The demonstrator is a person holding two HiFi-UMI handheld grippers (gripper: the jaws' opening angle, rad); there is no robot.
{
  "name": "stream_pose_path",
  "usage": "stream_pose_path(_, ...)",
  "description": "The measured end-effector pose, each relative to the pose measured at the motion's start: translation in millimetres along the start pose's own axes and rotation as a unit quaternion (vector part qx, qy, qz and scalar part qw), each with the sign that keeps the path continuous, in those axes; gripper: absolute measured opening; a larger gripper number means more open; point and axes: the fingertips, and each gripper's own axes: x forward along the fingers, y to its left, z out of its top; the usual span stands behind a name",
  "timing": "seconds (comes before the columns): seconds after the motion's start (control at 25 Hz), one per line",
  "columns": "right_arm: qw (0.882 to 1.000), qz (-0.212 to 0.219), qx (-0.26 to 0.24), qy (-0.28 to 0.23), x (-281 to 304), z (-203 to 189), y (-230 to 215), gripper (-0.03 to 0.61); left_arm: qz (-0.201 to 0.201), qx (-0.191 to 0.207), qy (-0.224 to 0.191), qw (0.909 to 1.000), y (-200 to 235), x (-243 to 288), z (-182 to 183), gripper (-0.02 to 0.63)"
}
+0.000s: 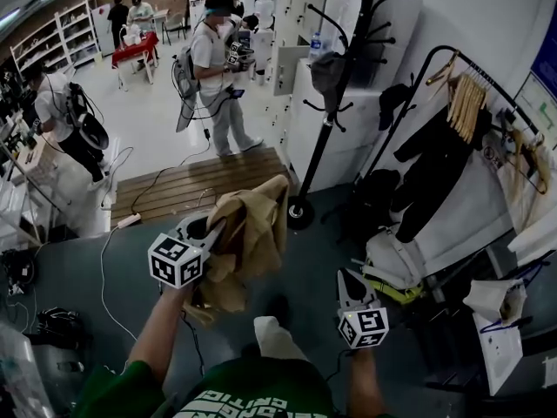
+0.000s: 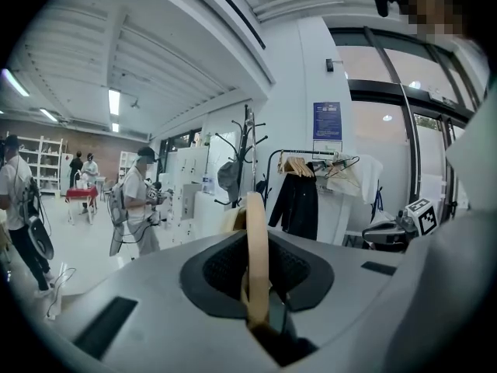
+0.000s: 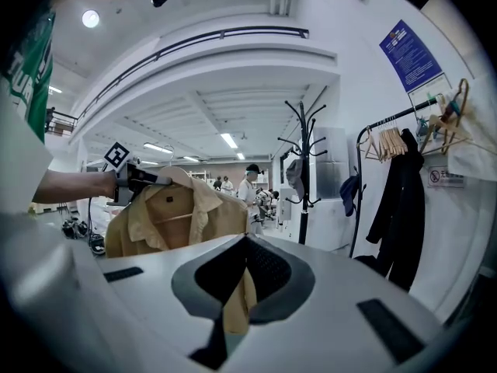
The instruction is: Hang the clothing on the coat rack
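Note:
A tan collared shirt [image 1: 252, 233] hangs on a wooden hanger [image 2: 255, 247]. My left gripper [image 1: 211, 230] is shut on that hanger and holds it up at centre left. In the right gripper view the shirt [image 3: 175, 216] hangs in front of me, facing the camera. My right gripper [image 1: 346, 279] points upward to the right of the shirt, apart from it. Its jaws stand a narrow gap apart with nothing between them. The black coat rack [image 1: 348, 59] stands ahead on a round base, with a grey cap on one hook. It also rises in the left gripper view [image 2: 248, 154].
A black clothes rail [image 1: 474, 68] at the right carries a black coat [image 1: 431, 159] and wooden hangers [image 1: 466, 103]. Bags [image 1: 392, 264] lie under it. A wooden platform [image 1: 200, 185] and floor cables lie ahead left. A person [image 1: 213, 68] stands beyond it by white cabinets [image 1: 296, 77].

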Motion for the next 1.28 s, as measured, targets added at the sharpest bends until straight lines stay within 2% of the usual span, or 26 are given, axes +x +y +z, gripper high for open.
stream_pose_path(0.32,1.000,-0.003,0.003,-0.013,82,28,-54,0.008,-0.020,0.000,0.013,0.9997,31,82,17,0.051)
stream_pose_path(0.6,1.000,-0.015,0.010,-0.023,128,52,-115,0.008,-0.049,0.024,0.017,0.9984,31,159,49,0.051)
stream_pose_path(0.84,0.999,-0.031,0.020,-0.035,154,60,-166,0.008,-0.073,0.041,0.017,0.9963,27,219,74,0.052)
stream_pose_path(1.28,0.997,-0.049,0.031,-0.049,174,71,-225,0.008,-0.127,0.061,0.017,0.9899,0,297,111,0.051)
